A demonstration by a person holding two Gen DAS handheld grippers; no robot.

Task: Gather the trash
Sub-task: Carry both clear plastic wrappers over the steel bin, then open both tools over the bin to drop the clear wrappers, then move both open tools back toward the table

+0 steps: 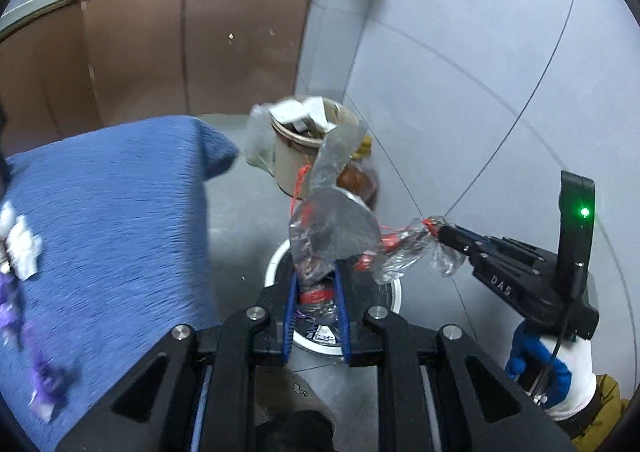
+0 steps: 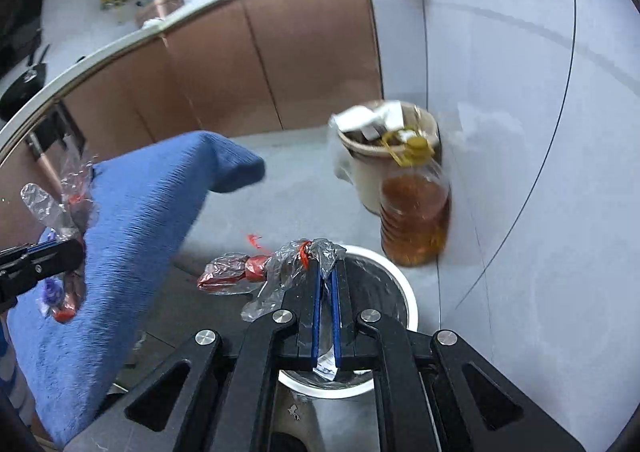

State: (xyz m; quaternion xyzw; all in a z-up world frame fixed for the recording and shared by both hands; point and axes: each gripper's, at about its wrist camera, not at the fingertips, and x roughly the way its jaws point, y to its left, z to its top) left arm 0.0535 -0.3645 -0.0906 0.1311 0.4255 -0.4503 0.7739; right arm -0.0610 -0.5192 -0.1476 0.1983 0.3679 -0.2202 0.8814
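Blue-padded fingers (image 1: 340, 316) of the left gripper (image 1: 317, 284) are clamped on a clear wrapper (image 1: 332, 232) bound with red string, held right above the white bin (image 1: 394, 294) on the floor. In that view the right gripper (image 1: 444, 232) comes in from 3 o'clock, closed on a second crumpled wrapper (image 1: 404, 252); its own camera shows the pads (image 2: 316, 304) nearly together on the plastic (image 2: 280, 272), over the bin's rim (image 2: 404, 292). Both pieces hang above the opening, so the step in hand looks like the drop. Next, each gripper would need to open squarely over the bin; the light film may cling to the pads. A full beige pail (image 2: 360, 168) and an oil bottle (image 2: 414, 212) stand at 12 o'clock beyond the bin, and a blue cushion (image 1: 104, 236) lies at 9 o'clock.
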